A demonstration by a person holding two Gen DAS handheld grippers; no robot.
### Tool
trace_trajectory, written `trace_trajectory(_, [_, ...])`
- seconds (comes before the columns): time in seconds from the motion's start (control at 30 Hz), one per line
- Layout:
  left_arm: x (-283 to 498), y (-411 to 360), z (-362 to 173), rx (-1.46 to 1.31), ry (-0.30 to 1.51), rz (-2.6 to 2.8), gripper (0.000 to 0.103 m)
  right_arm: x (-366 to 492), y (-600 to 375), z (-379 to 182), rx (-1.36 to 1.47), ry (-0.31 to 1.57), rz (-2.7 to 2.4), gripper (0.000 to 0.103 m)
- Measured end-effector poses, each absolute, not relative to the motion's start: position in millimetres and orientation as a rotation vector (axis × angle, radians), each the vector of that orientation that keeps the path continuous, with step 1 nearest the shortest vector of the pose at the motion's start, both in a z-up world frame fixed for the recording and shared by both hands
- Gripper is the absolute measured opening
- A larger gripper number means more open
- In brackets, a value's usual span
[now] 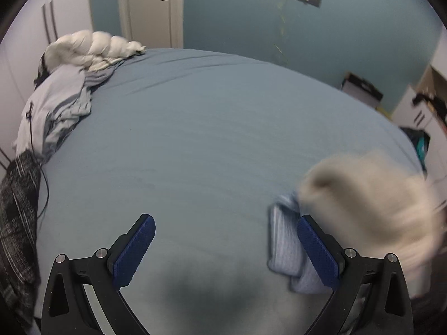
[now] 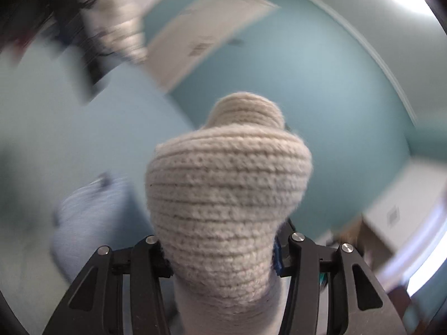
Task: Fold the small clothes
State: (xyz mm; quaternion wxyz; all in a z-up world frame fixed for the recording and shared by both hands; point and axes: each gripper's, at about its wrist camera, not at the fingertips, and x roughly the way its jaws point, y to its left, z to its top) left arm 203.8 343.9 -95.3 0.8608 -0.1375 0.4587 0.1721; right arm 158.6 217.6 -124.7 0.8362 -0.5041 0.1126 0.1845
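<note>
My left gripper (image 1: 223, 251) is open and empty, low over the blue bed sheet (image 1: 195, 139). A folded light-blue garment (image 1: 285, 245) lies on the sheet just inside its right finger. A cream knitted piece (image 1: 371, 203) shows blurred at the right, in the air over the bed. In the right wrist view my right gripper (image 2: 220, 254) is shut on this cream knit (image 2: 226, 195), which bulges up between the fingers and hides the pads. The light-blue garment (image 2: 89, 217) shows blurred at lower left.
A heap of white and light-blue clothes (image 1: 72, 78) lies at the bed's far left, with a dark patterned cloth (image 1: 16, 217) and a cable at the left edge. Boxes and furniture (image 1: 363, 89) stand past the bed's right side.
</note>
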Motion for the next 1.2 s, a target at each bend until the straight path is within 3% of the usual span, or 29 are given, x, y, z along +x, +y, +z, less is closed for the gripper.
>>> trace_trajectory(0.2, [184,319,-110,-0.241,0.955,0.344,0.103,130,268,-219,-1.359,0.176,0.484,0.049])
trace_trajectory(0.23, [180,308,-111,-0.229,0.956,0.336,0.103,126,269,-231,-1.406,0.151,0.468,0.059])
trace_trajectory(0.27, [180,298,-113,-0.218,0.960,0.321,0.103,124,269,-237,-1.435,0.141,0.458,0.078])
trace_trajectory(0.33, [182,268,-105,-0.206,0.966,0.299,0.103,120,269,-238,-1.458,0.154,0.474,0.095])
trace_trajectory(0.37, [183,264,-104,-0.199,0.963,0.286,0.103,119,267,-230,-1.454,0.179,0.497,0.099])
trace_trajectory(0.47, [181,259,-97,-0.191,0.937,0.277,0.103,112,252,-180,-1.298,0.293,0.581,0.099])
trace_trajectory(0.63, [179,235,-87,-0.119,0.900,0.288,0.103,139,151,-75,-0.730,0.468,0.646,0.101])
trace_trajectory(0.77, [190,197,-93,-0.026,0.899,0.238,0.103,201,66,-45,-0.299,0.624,0.563,0.101])
trace_trajectory(0.87, [201,170,-115,0.082,0.937,0.255,0.103,258,33,-67,-0.032,0.846,0.508,0.101])
trace_trajectory(0.97, [204,159,-142,0.182,0.992,0.285,0.103,286,38,-111,0.015,1.062,0.505,0.101])
trace_trajectory(1.2, [203,162,-179,0.123,1.071,0.256,0.103,257,60,-145,-0.047,1.088,0.537,0.101])
